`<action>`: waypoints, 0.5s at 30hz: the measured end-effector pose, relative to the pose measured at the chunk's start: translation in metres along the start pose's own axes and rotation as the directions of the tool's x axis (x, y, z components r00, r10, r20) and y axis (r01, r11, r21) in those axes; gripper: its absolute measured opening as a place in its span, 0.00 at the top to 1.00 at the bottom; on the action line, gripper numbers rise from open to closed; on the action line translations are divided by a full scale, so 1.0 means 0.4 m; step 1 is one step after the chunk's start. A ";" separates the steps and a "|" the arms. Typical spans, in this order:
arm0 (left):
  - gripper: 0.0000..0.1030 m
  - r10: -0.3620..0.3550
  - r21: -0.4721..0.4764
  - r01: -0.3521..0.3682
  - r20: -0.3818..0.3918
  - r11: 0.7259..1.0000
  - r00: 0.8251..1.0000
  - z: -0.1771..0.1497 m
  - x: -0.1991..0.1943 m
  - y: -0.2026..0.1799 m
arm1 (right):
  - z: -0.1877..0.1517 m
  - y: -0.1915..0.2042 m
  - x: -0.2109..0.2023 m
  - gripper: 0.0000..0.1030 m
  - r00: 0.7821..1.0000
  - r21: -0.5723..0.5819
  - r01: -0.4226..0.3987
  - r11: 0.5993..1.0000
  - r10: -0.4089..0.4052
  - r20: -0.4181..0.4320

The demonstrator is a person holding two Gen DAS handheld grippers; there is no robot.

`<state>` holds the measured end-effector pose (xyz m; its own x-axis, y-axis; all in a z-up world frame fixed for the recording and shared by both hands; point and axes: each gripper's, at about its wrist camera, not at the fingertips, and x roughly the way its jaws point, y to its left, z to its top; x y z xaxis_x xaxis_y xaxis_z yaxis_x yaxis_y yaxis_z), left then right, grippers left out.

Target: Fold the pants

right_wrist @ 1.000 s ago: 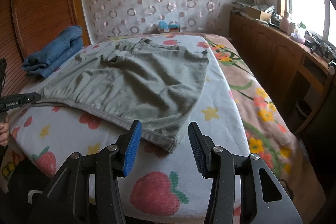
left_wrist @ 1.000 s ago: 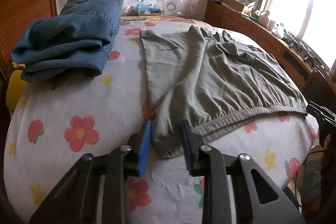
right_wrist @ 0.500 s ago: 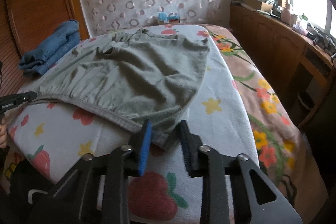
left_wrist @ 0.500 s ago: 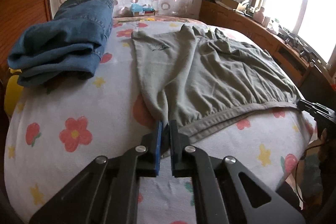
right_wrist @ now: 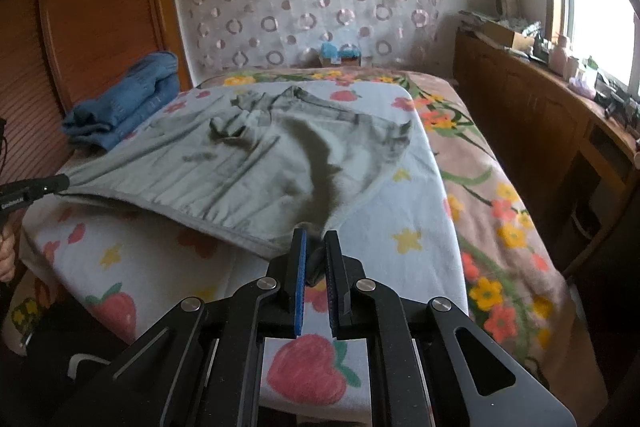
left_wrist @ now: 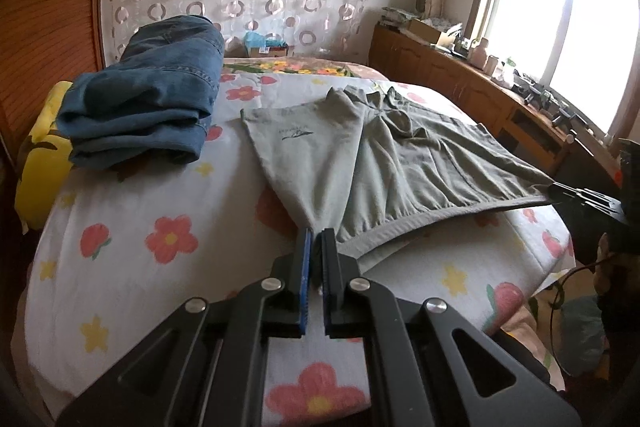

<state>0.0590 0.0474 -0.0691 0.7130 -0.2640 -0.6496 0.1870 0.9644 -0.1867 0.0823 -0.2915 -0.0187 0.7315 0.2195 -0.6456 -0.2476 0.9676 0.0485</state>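
My left tongs (left_wrist: pixel 315 239) and right tongs (right_wrist: pixel 315 241) each pinch a waistband corner of the grey-green shorts (left_wrist: pixel 384 163), lifted off the bed (left_wrist: pixel 140 227).

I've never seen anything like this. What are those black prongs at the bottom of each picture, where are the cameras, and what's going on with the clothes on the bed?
Each picture comes from a camera mounted on a hand-held gripper, looking along its two fingers. A person holds one in each hand. The left gripper and the right gripper are each shut on a waistband corner of the grey-green pants, which lie spread on the flowered bed cover. Folded blue jeans sit at the left side of the bed.
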 end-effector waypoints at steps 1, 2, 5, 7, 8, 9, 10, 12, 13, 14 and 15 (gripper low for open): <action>0.99 -0.003 -0.001 0.003 -0.002 1.000 1.000 -0.004 -0.005 0.002 | -0.005 0.001 -0.004 0.94 1.000 -0.001 -0.002 1.000 0.002 -0.002; 0.99 -0.005 -0.002 0.005 -0.003 1.000 1.000 -0.003 -0.006 0.002 | -0.009 0.002 -0.006 0.94 1.000 -0.001 -0.004 1.000 0.004 -0.005; 0.99 -0.012 0.000 0.012 -0.003 1.000 1.000 -0.015 -0.018 0.002 | -0.018 0.003 -0.013 0.94 1.000 0.001 -0.007 1.000 0.007 -0.014; 0.99 -0.018 -0.002 0.018 -0.004 1.000 1.000 -0.019 -0.022 0.004 | -0.027 0.006 -0.022 0.94 1.000 0.001 -0.010 1.000 0.010 -0.017; 0.99 -0.018 -0.002 0.018 -0.006 1.000 1.000 -0.019 -0.023 0.002 | -0.028 0.008 -0.025 0.94 1.000 0.001 -0.011 1.000 0.011 -0.018; 0.99 -0.020 -0.001 0.020 -0.008 1.000 1.000 -0.024 -0.023 0.000 | -0.030 0.008 -0.029 0.94 1.000 0.000 -0.013 1.000 0.013 -0.020; 0.99 -0.024 0.000 0.024 -0.011 1.000 1.000 -0.024 -0.021 0.000 | -0.033 0.008 -0.033 0.94 1.000 -0.001 -0.013 1.000 0.013 -0.022; 0.99 -0.034 -0.001 0.034 -0.017 0.999 0.999 -0.027 -0.019 -0.002 | -0.038 0.005 -0.036 0.94 1.000 0.003 -0.014 1.000 0.014 -0.026; 0.99 -0.033 0.002 0.033 -0.018 0.999 0.999 -0.028 -0.020 -0.004 | -0.040 0.006 -0.036 0.94 1.000 0.006 -0.015 1.000 0.015 -0.028; 0.99 -0.034 0.005 0.034 -0.017 0.999 0.999 -0.030 -0.023 -0.006 | -0.043 0.004 -0.038 0.94 0.999 0.010 -0.017 1.000 0.017 -0.028; 0.99 -0.033 0.010 0.033 -0.016 0.999 0.999 -0.030 -0.025 -0.008 | -0.044 0.004 -0.038 0.94 0.999 0.009 -0.018 1.000 0.018 -0.029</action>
<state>0.0432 0.0469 -0.0707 0.6953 -0.2959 -0.6549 0.2172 0.9552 -0.2010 0.0597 -0.2954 -0.0224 0.7079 0.2332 -0.6667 -0.2548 0.9647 0.0669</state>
